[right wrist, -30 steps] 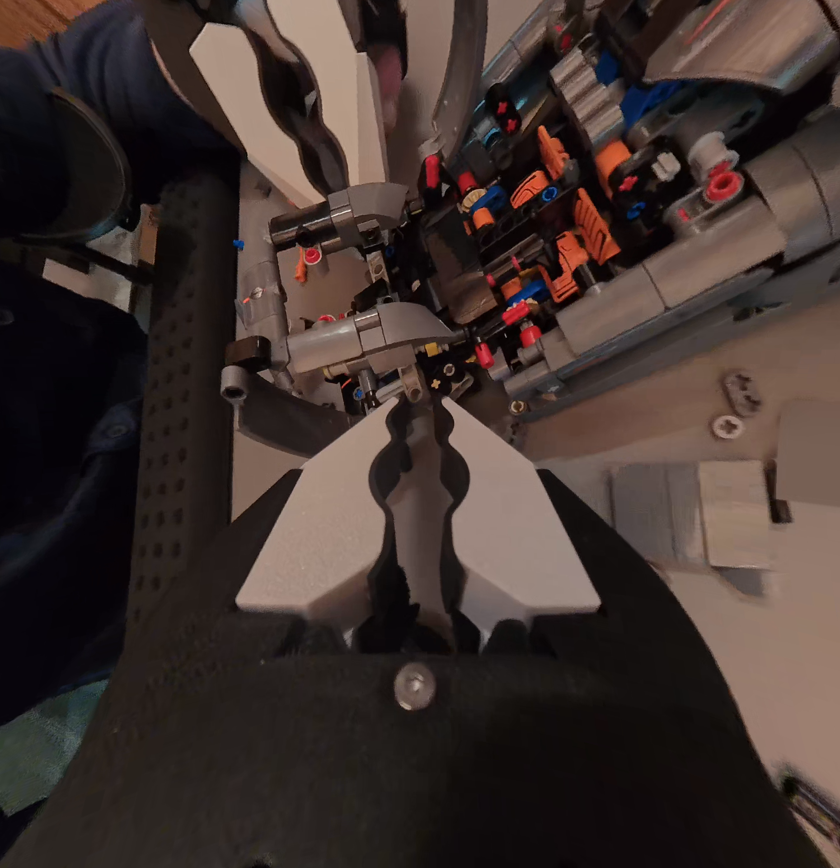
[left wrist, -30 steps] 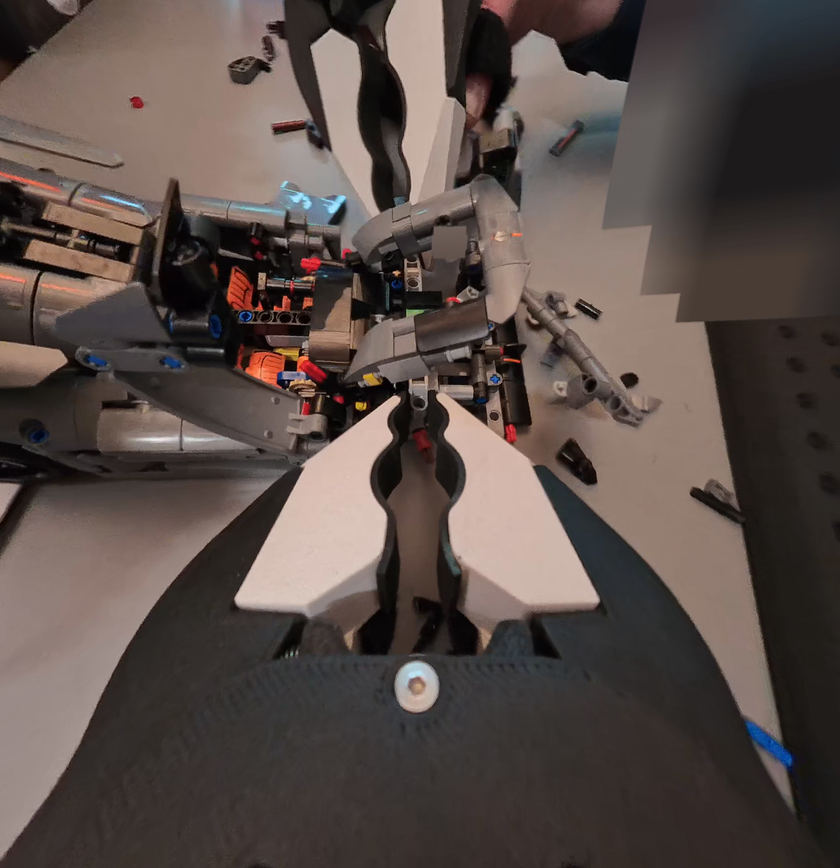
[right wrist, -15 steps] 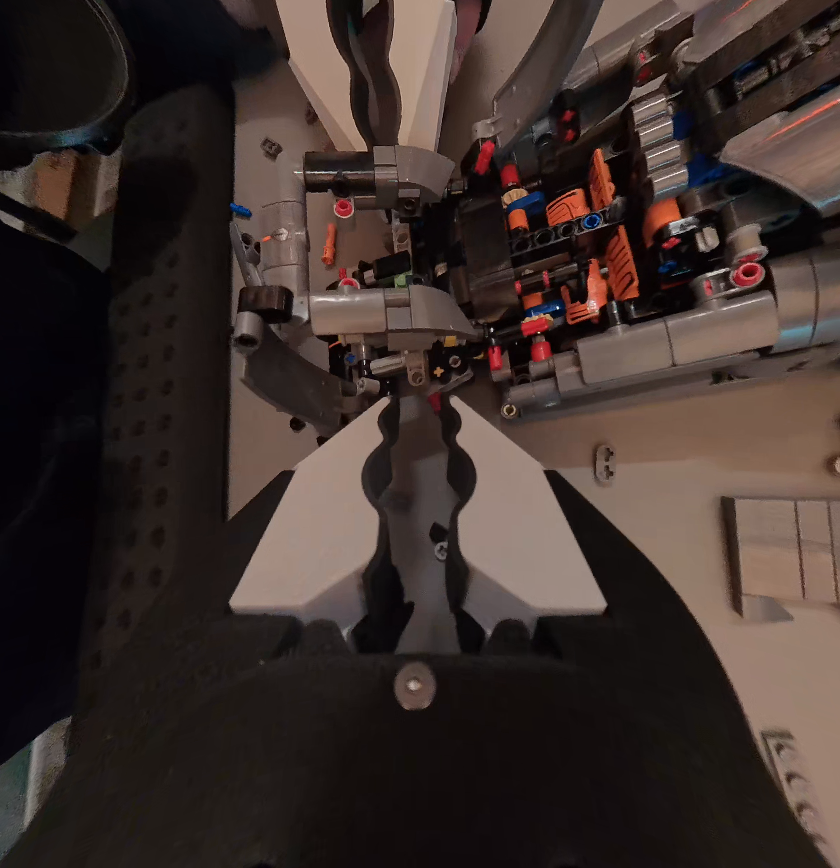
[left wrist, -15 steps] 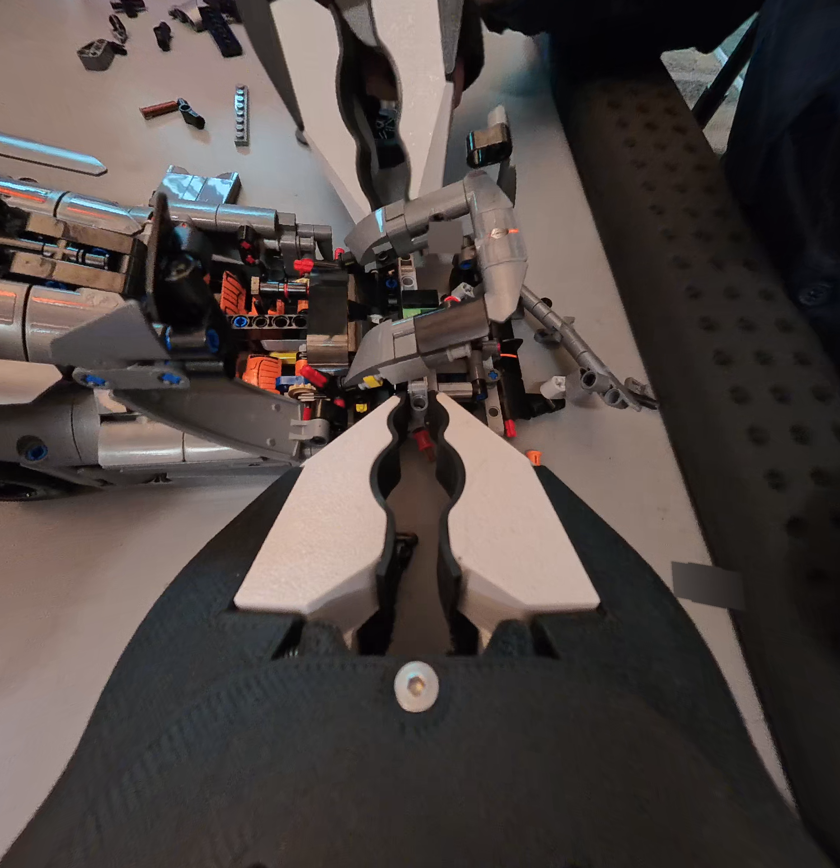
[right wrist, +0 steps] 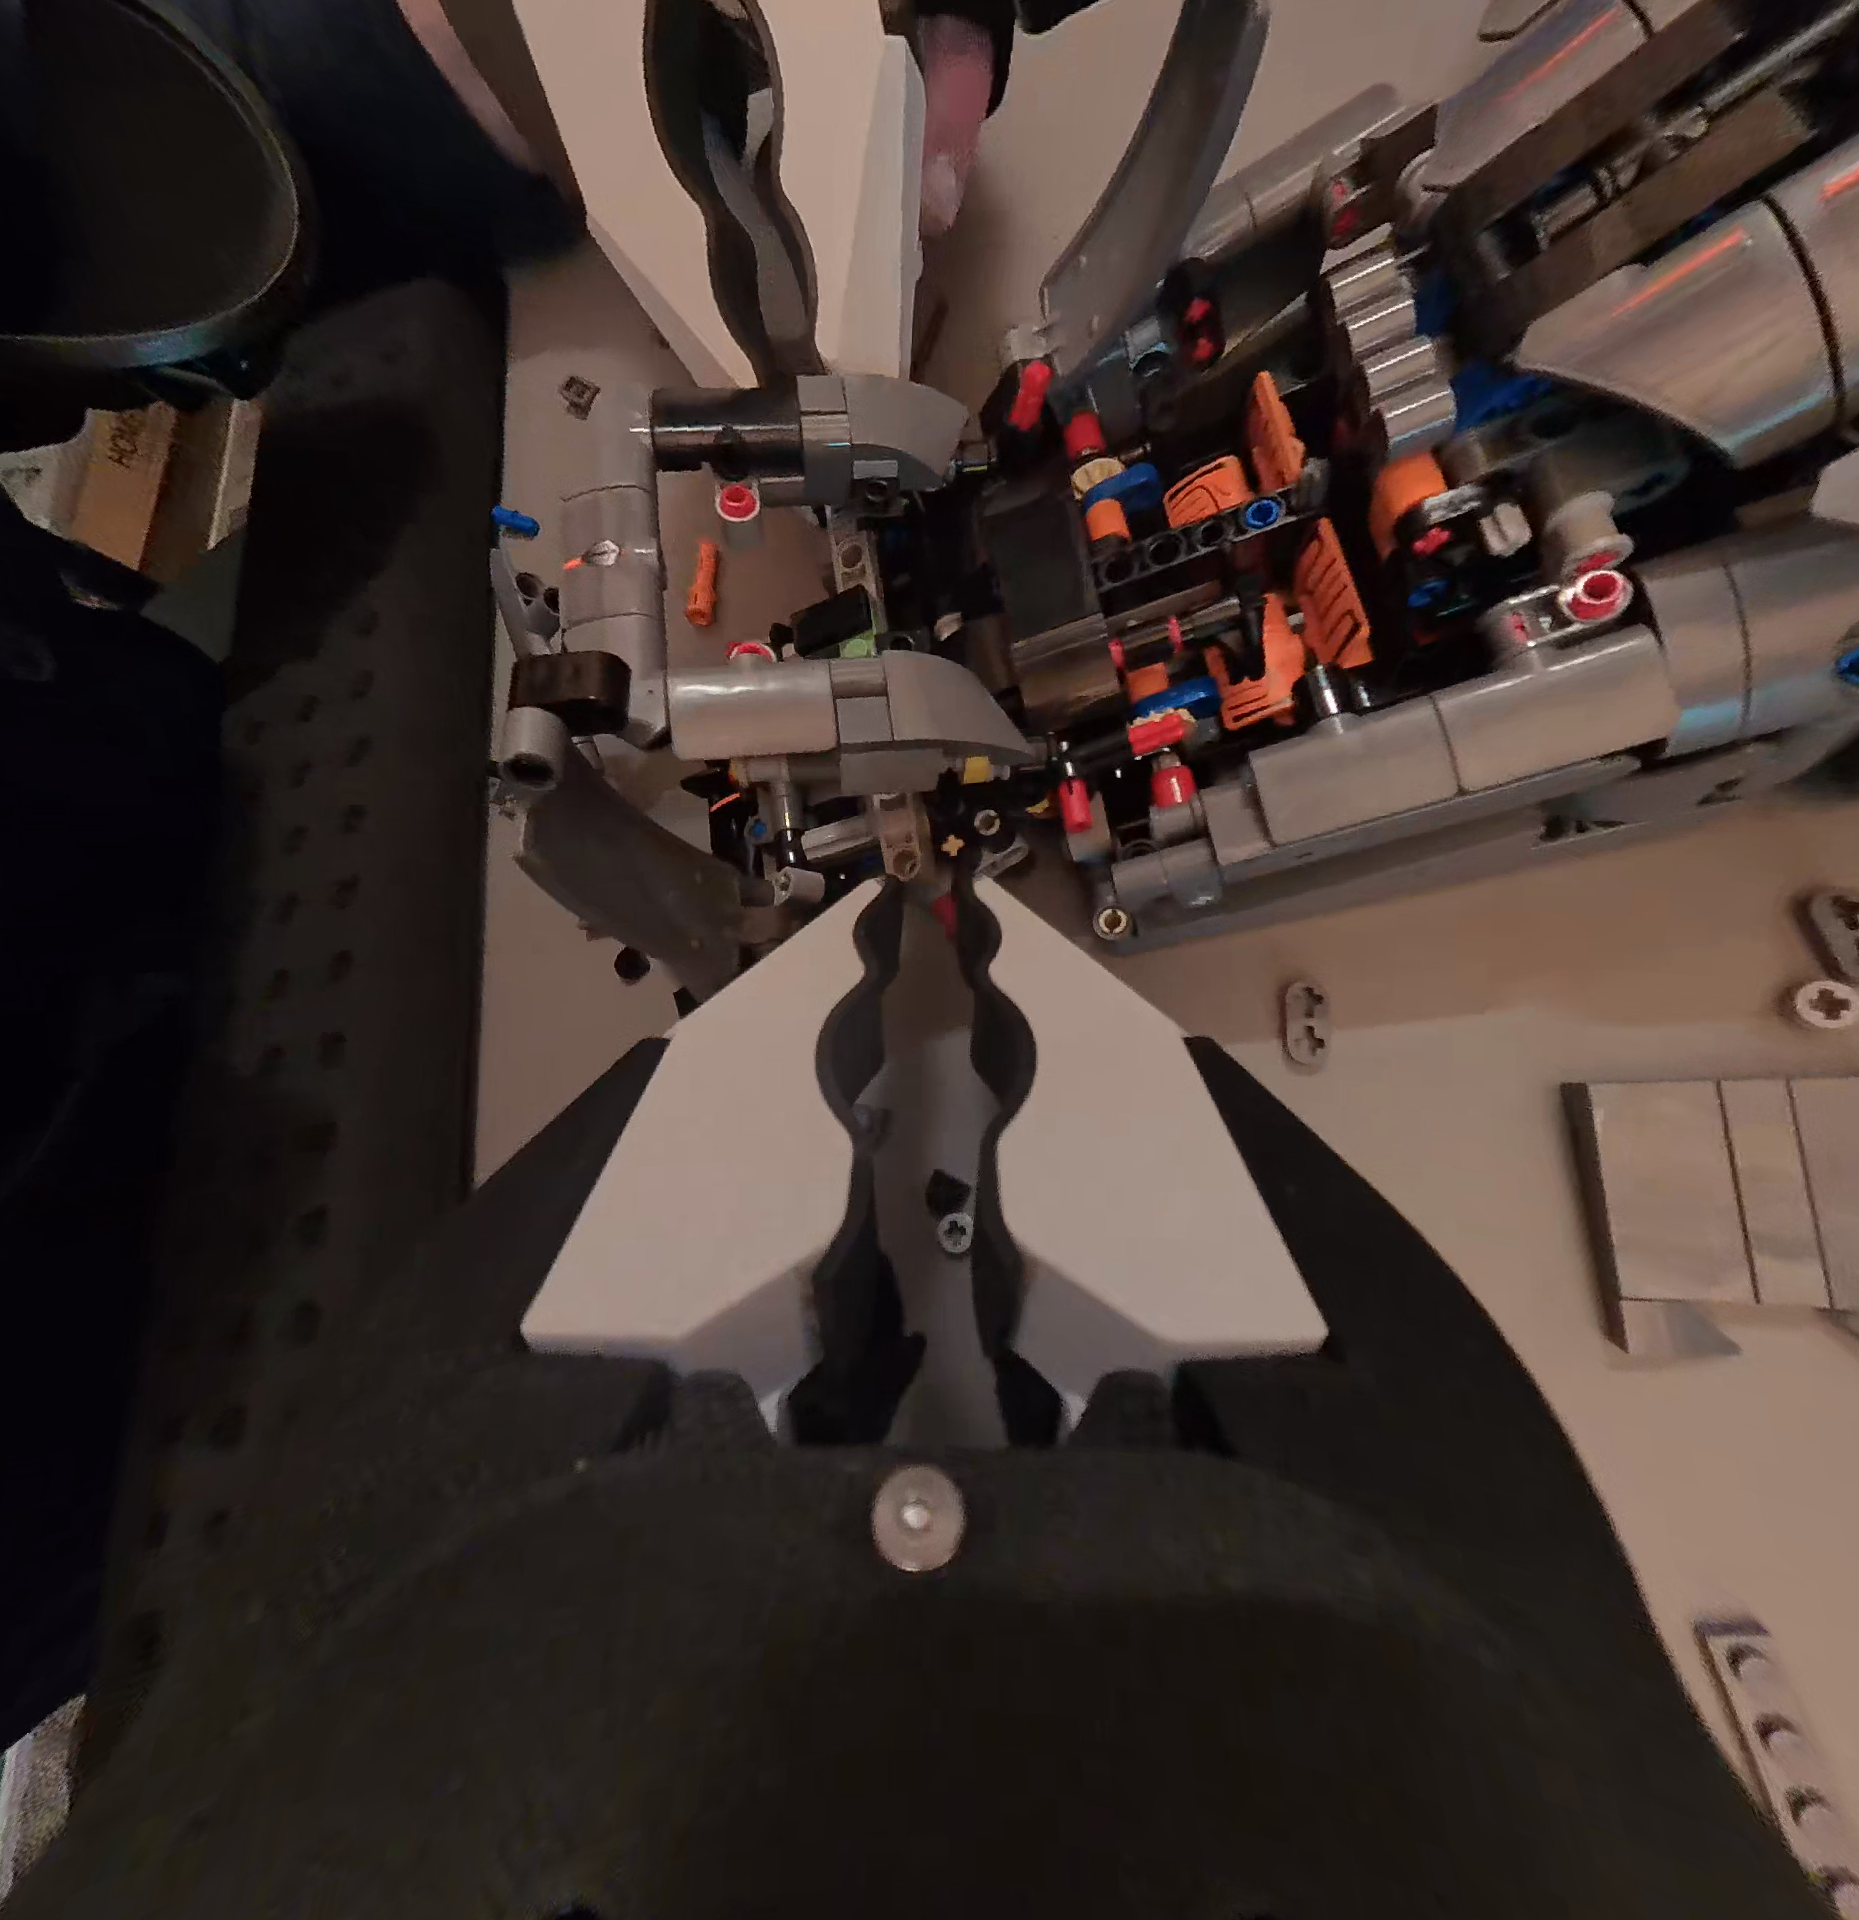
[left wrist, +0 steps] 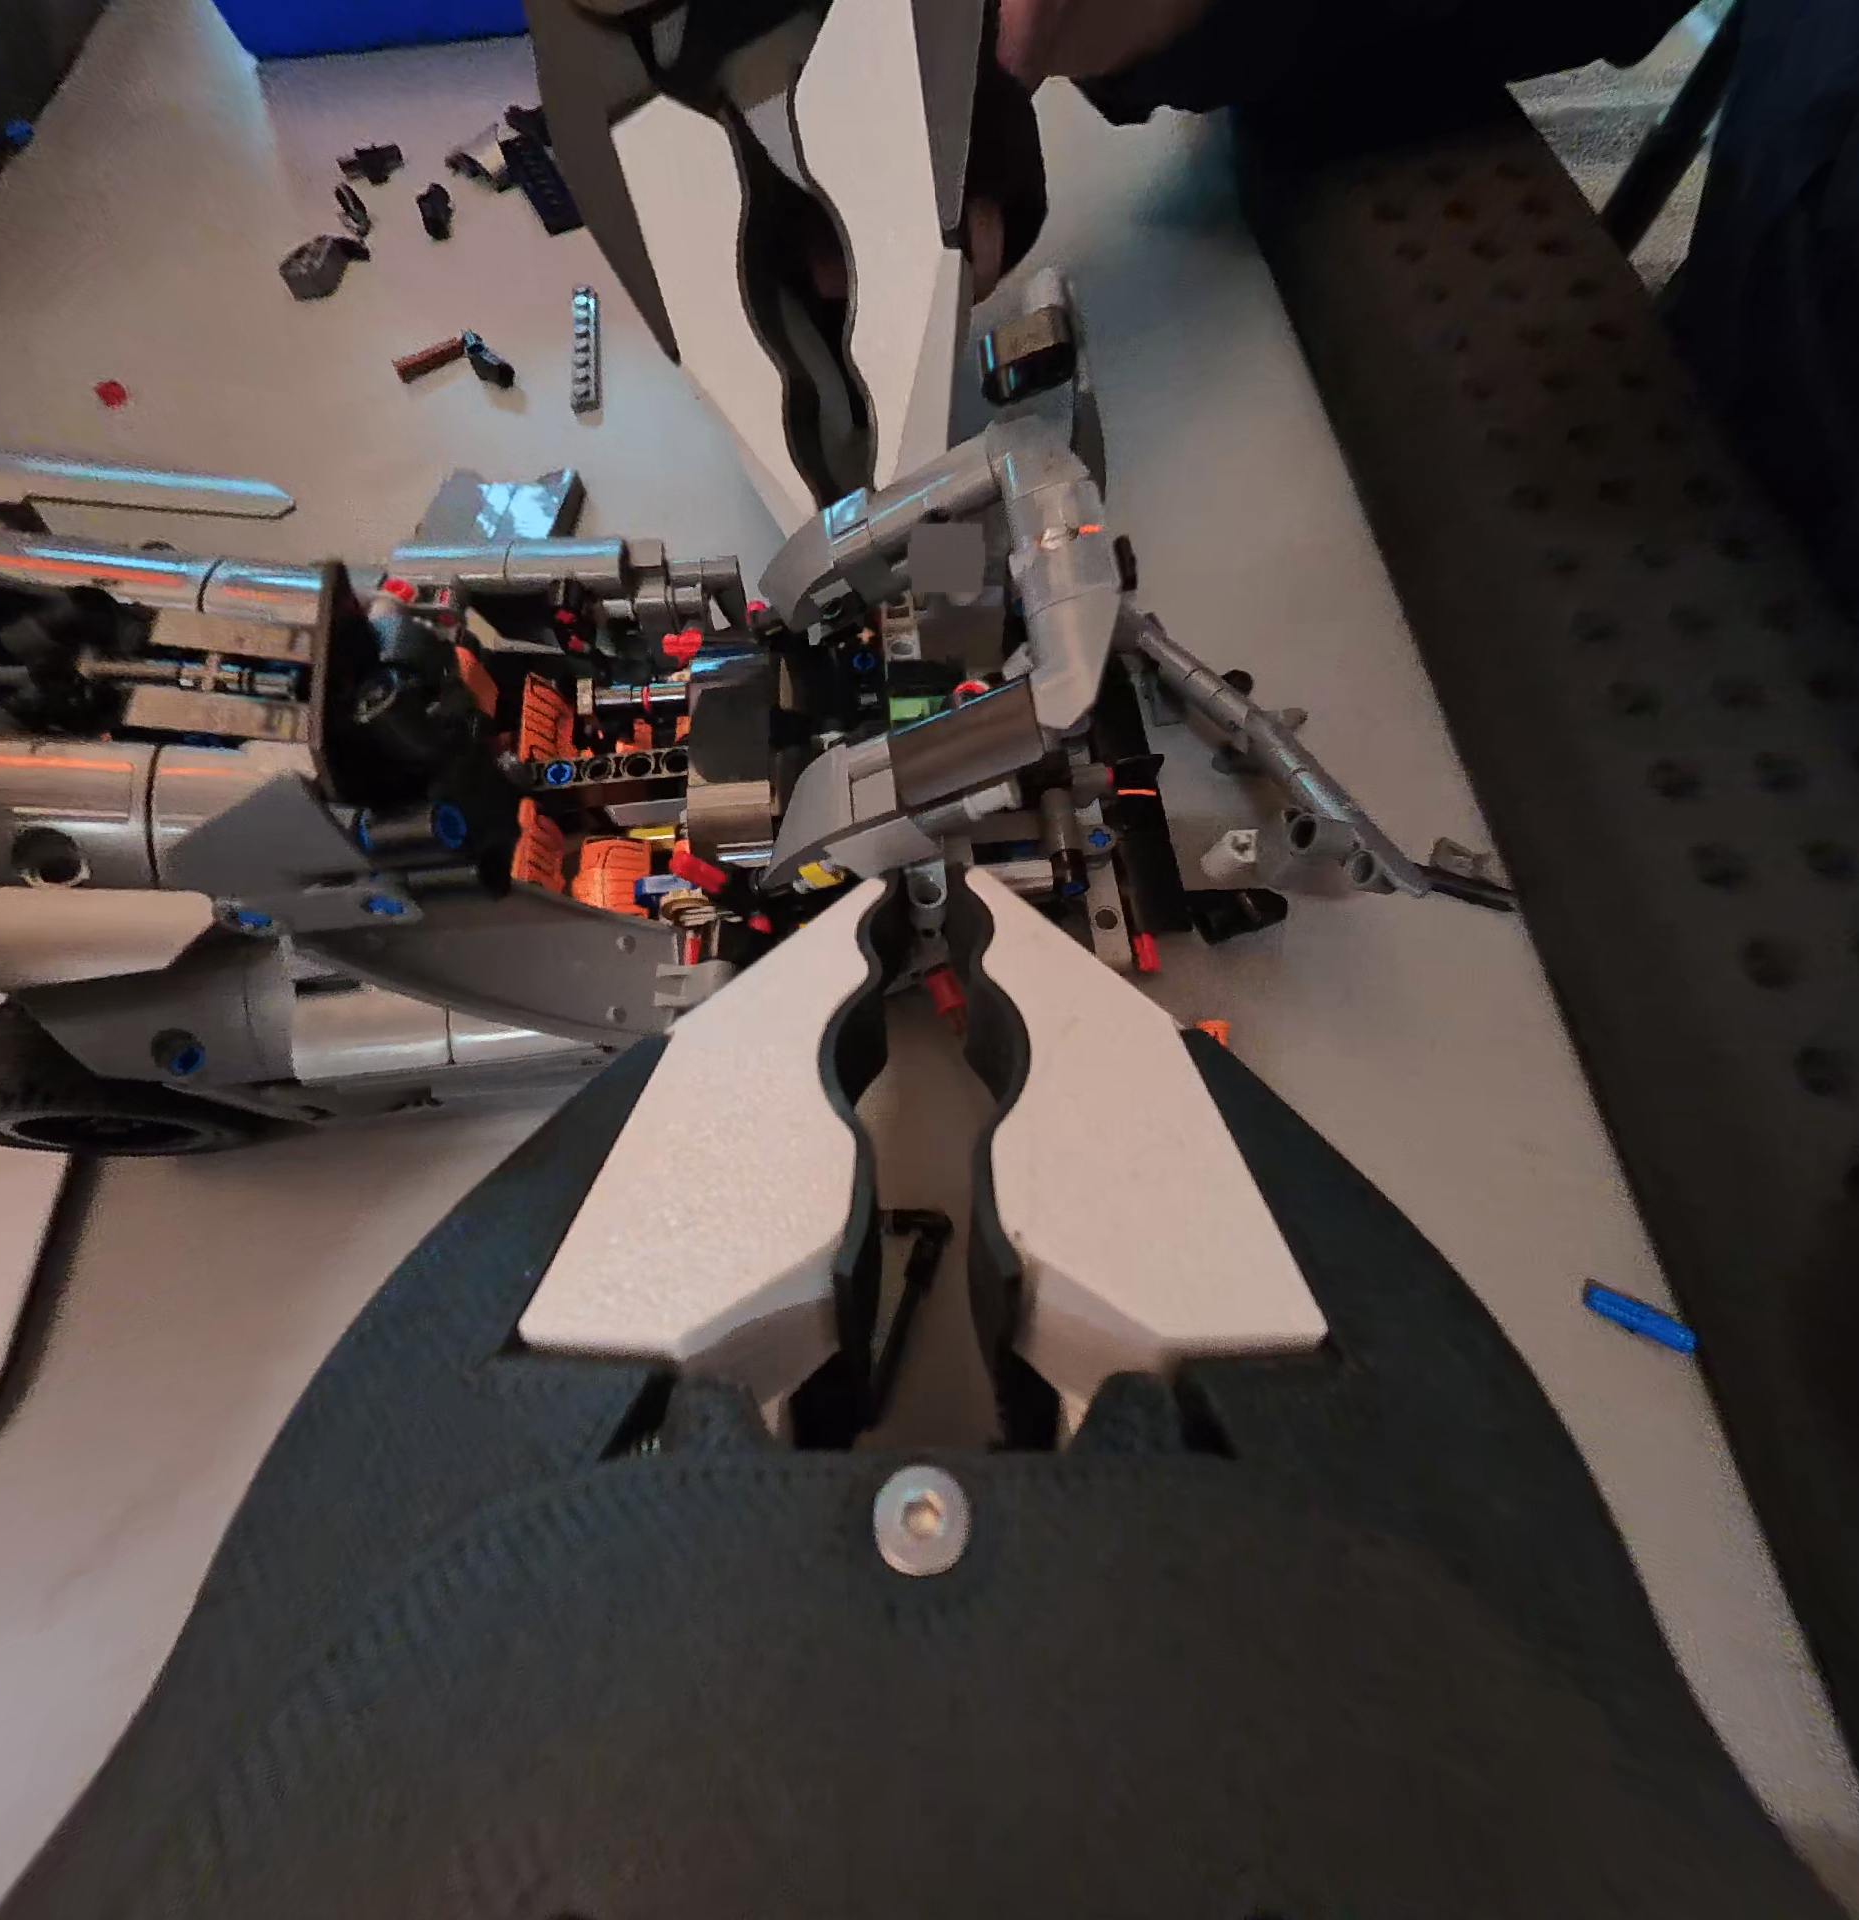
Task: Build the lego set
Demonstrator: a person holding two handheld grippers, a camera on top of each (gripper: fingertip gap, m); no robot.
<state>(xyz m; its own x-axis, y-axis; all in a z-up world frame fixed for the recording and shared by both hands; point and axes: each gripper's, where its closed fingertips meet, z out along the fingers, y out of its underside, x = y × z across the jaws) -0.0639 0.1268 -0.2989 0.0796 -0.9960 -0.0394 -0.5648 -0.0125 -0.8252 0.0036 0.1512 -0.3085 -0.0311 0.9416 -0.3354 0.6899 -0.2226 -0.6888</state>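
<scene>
In the left wrist view, the left tool (left wrist: 925, 914) pinched a small grey pin on the near edge of the lego car (left wrist: 613, 748), which lay on the counter (left wrist: 1320, 1091). In the right wrist view, the right tool (right wrist: 927, 894) stood narrowly parted at the car's opposite edge; whether it gripped anything could not be told.

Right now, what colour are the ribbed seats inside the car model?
Orange seats; right wrist view.
</scene>
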